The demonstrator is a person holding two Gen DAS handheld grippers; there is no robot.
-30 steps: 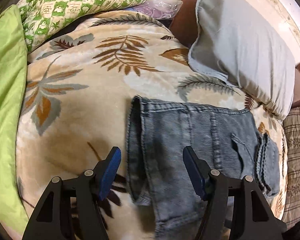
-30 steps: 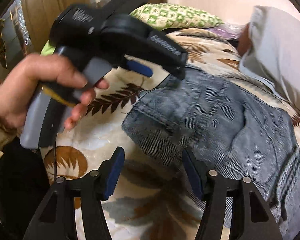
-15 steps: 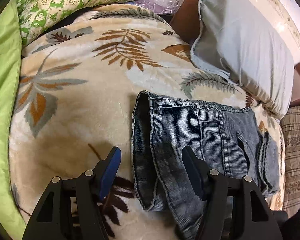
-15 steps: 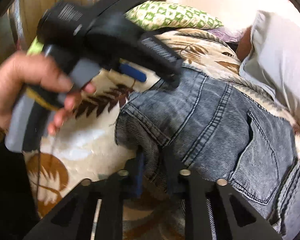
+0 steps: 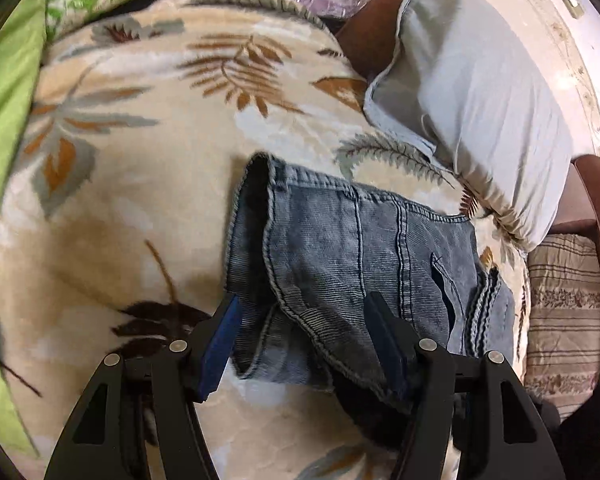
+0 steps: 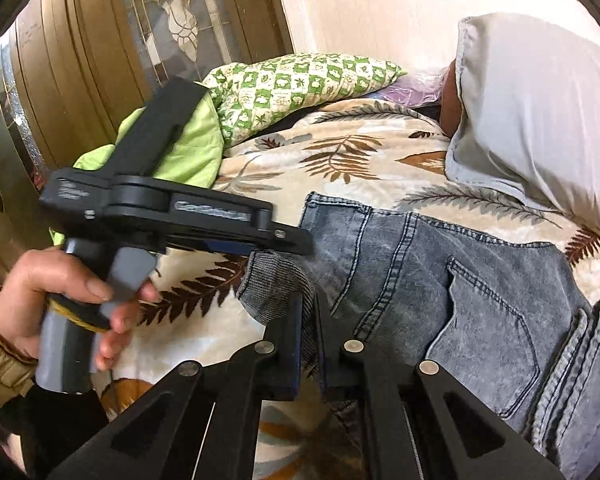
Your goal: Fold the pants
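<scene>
Now right gripper [image 6: 309,344] pinches jeans [image 6: 440,272] hem; left gripper [image 5: 308,344] straddles it.

Warm, fairly bright indoor light, glare on the wall [image 5: 572,40] above the grey pillow [image 5: 480,92]. Soft shadows beneath the jeans [image 5: 364,248]. Strong fisheye bending and black corners. Motion blur on the left gripper [image 6: 296,240] and hand [image 6: 60,296].

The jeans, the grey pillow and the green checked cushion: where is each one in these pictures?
jeans [image 5: 352,248]: left wrist view, on the flat denim panel beside the seam.
grey pillow [image 5: 472,92]: left wrist view, on its broad grey face.
green checked cushion [image 6: 296,84]: right wrist view, on the middle of its patterned top.
</scene>
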